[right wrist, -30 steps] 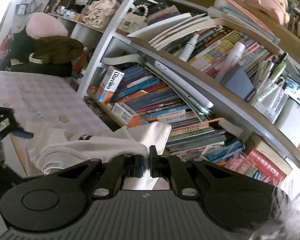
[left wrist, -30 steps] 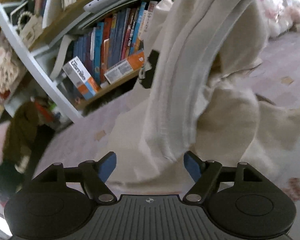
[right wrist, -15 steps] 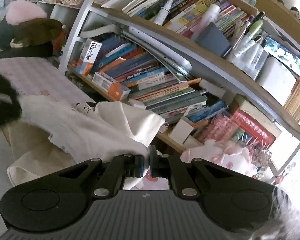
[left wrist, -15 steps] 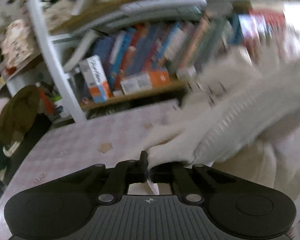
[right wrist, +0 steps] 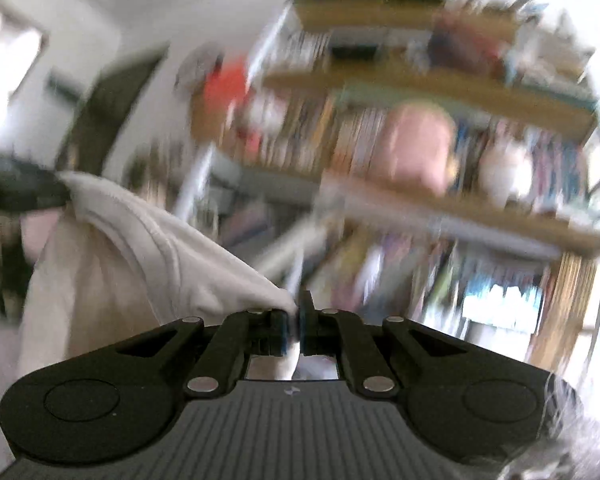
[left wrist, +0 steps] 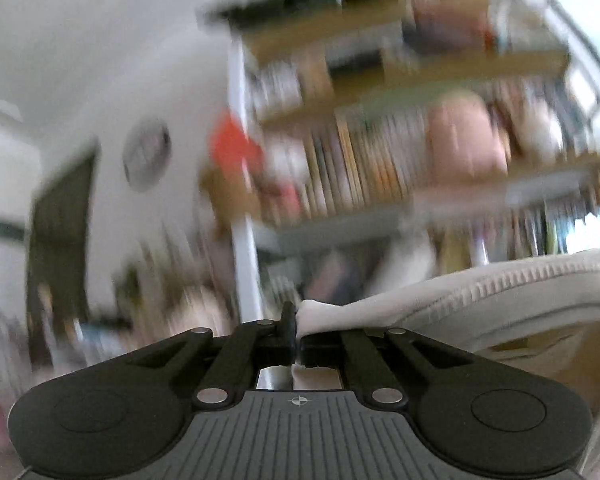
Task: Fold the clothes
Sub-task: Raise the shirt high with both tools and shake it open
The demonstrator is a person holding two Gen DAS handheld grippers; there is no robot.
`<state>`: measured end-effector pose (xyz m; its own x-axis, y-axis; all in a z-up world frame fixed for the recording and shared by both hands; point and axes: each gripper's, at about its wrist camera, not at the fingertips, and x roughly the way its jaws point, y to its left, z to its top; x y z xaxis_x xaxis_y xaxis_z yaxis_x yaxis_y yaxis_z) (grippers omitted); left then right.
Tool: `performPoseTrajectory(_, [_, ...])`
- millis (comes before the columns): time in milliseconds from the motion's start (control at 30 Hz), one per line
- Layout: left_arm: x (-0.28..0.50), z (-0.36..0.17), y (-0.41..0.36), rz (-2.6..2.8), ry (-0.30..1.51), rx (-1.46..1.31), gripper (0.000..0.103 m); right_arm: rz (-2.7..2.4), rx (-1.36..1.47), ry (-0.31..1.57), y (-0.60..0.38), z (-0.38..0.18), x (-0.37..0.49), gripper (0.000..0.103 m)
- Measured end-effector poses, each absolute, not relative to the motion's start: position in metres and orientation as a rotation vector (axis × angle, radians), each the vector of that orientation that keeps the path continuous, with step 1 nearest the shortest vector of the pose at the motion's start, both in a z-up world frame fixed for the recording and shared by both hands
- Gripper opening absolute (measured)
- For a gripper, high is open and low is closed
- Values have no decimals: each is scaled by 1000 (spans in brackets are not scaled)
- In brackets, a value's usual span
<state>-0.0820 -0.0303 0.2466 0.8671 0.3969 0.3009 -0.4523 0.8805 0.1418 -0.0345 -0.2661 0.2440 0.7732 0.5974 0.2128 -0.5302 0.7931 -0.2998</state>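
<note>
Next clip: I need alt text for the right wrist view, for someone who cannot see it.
The right hand-held gripper is shut on a corner of a cream garment, which stretches up and left to the other gripper at the frame's left edge. Behind, heavily motion-blurred, stands a bookshelf packed with books and a pink rounded object.

Nothing can be read in either view — both pictures are smeared by motion. The spines of the books (right wrist: 364,140) on the bookshelf (left wrist: 420,208) show only streaks of colour, no letters or numbers. Each grey camera mount (left wrist: 299,401) bears a small round emblem — no wording.
</note>
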Motion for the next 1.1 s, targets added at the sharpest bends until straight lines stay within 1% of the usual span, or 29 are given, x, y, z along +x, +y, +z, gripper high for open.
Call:
performPoseTrajectory(100, [-112, 286, -33, 435, -442, 217, 2, 640, -140, -476, -280, 280, -62, 5])
performPoseTrajectory(133, [-119, 294, -33, 420, -473, 212, 2, 649, -112, -525, -286, 290, -70, 5])
performPoseTrajectory(200, [-128, 308, -30, 389, -519, 201, 2, 666, -59, -615, -296, 309, -86, 5])
performPoseTrajectory(233, [-132, 315, -29, 374, -539, 195, 3, 674, -48, -626, -298, 314, -88, 5])
performPoseTrajectory(300, [-122, 317, -18, 338, -494, 167, 3, 692, -29, -637, -300, 324, -89, 5])
performPoseTrajectory(367, [-101, 310, -4, 313, -392, 134, 3, 716, -43, -543, -291, 322, -70, 5])
performPoseTrajectory(400, [-83, 297, 6, 312, -295, 125, 4, 726, -61, -456, -283, 316, -55, 5])
performPoseTrajectory(433, [-64, 283, 16, 311, -197, 115, 8, 734, -79, -366, -275, 307, -40, 5])
performPoseTrajectory(467, [-46, 269, 25, 309, -99, 105, 8, 738, -102, -259, -264, 287, -21, 5])
performPoseTrajectory(533, [-4, 217, 47, 304, 118, 68, 8, 742, -146, -45, -244, 246, 18, 5])
performPoseTrajectory(600, [35, 157, 67, 287, 327, 20, 6, 738, -192, 168, -222, 204, 57, 5])
performPoseTrajectory(700, [80, 83, 74, 244, 535, 39, 5, 682, -281, 450, -188, 113, 108, 5])
performPoseTrajectory(733, [95, 60, 75, 230, 600, 53, 5, 666, -296, 516, -181, 92, 121, 5])
performPoseTrajectory(767, [107, 48, 78, 224, 629, 60, 5, 650, -311, 574, -174, 73, 134, 5])
performPoseTrajectory(833, [130, 24, 84, 214, 684, 73, 5, 609, -344, 614, -165, 52, 157, 5])
performPoseTrajectory(867, [138, 21, 93, 216, 691, 64, 5, 590, -357, 633, -160, 43, 168, 5])
performPoseTrajectory(933, [155, 20, 109, 217, 698, 50, 5, 573, -355, 655, -151, 37, 189, 5])
performPoseTrajectory(1100, [193, 28, 123, 211, 653, 81, 5, 502, -366, 599, -131, 43, 231, 5])
